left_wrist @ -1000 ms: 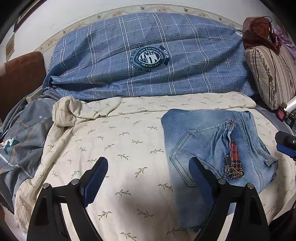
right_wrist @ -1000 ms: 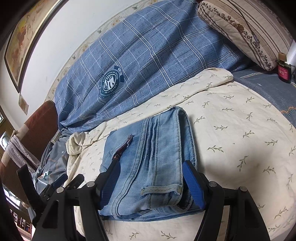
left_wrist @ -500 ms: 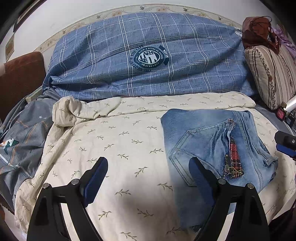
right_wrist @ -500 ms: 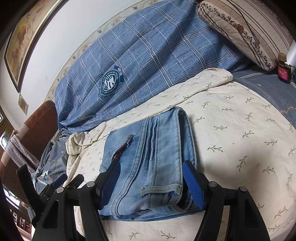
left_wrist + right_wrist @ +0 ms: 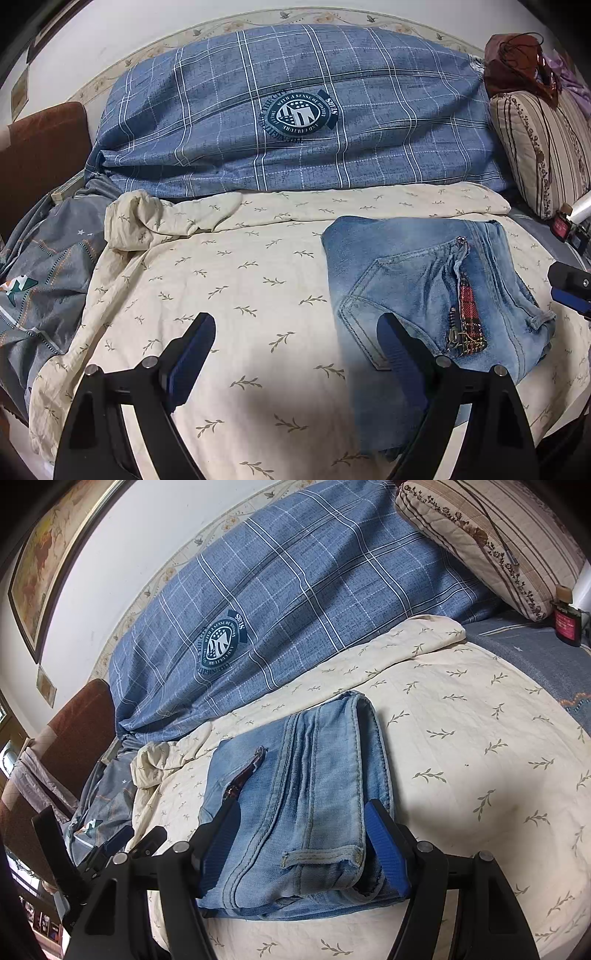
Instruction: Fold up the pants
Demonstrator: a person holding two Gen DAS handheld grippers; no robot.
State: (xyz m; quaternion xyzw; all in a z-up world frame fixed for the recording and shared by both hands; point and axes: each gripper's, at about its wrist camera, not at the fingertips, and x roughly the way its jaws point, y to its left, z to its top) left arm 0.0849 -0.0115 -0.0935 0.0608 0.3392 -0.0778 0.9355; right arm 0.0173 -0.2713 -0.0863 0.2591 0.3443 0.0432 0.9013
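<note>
Folded denim pants [image 5: 299, 812] on leaf-print cotton sheet [image 5: 236, 280].
Left gripper [image 5: 295, 343] wide, empty; right gripper [image 5: 303, 843] spread, straddling the thick fold; contact unclear.

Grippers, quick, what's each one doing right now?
Left gripper: open, empty, above the cream sheet.
Right gripper: open, fingers straddling the folded jeans, not gripping.

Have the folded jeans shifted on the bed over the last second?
No. The folded jeans keep the same place against the leaf-print sheet and the blue plaid bedding behind.
</note>
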